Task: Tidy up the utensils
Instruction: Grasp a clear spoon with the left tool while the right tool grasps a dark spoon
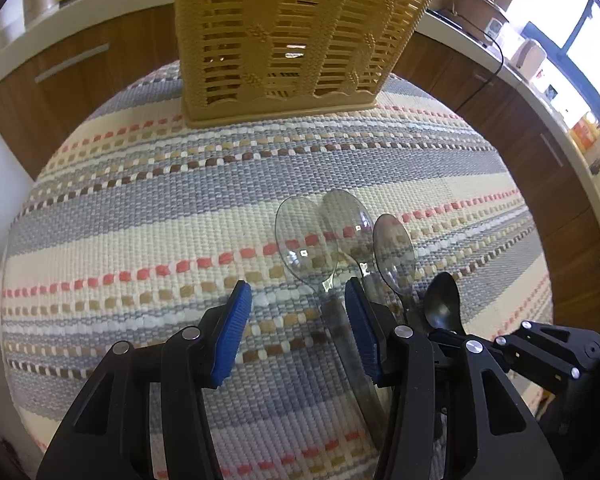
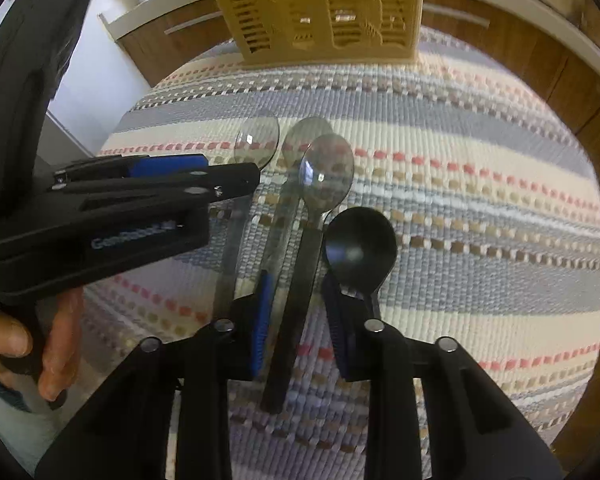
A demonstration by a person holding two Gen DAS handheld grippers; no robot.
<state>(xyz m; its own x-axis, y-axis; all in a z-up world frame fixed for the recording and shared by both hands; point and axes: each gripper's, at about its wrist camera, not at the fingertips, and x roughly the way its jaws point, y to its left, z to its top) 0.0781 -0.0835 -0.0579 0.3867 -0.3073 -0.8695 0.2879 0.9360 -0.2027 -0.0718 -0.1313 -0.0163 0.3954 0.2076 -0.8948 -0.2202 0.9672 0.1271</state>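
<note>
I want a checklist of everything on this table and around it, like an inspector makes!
Surface: striped woven mat covers the table.
Job's things: three clear spoons and one black spoon lie side by side; yellow slotted basket stands upright at the far edge.
Clutter: nothing seen.
Grippers: left gripper open beside a clear spoon's handle; right gripper straddles a clear spoon's handle, jaws not touching.
Cables: black cord on the counter.
Surroundings: wooden cabinets, window.

A surface covered by a striped woven mat (image 1: pixel 140 208) carried a tan slotted basket (image 1: pixel 284 40) at its far edge and four spoons (image 2: pixel 320 184) lying side by side nearer.
</note>
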